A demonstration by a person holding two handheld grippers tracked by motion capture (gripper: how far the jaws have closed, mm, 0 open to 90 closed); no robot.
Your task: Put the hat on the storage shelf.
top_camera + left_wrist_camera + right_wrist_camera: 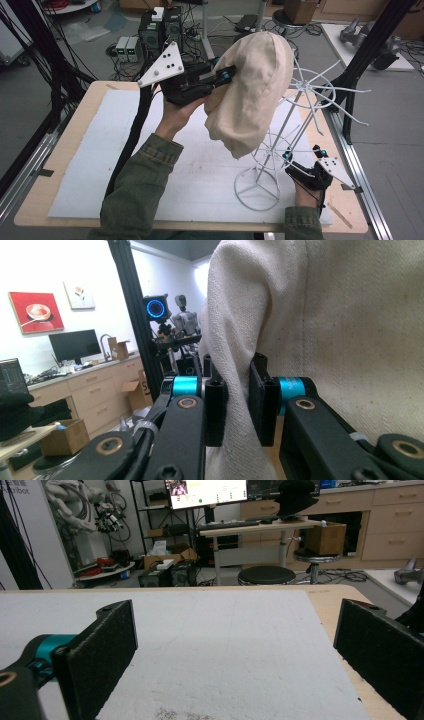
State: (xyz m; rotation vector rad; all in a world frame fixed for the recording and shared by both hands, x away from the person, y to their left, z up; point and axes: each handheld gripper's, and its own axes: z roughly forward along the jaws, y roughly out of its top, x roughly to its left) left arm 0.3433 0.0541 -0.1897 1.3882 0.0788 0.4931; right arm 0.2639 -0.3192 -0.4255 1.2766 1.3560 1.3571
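A beige cloth (255, 90), puffed like a soft hat or bag, hangs in the air over the table's middle, against the top of a white wire stand (305, 107). My left gripper (223, 76) is raised at the cloth's left edge and shut on a fold of it. In the left gripper view the fold (239, 390) is pinched between the two black pads of my left gripper (239, 407). My right gripper (303, 154) rests low at the table's right, beside the stand's lower wires. In its own view the right gripper (235, 645) stands open over bare mat.
A white mat (150, 165) covers the wooden table (65, 150). The stand's ring base (257, 189) sits near the front right. Black frame posts (370, 45) rise at both sides. Cables and boxes (150, 35) lie on the floor behind the table.
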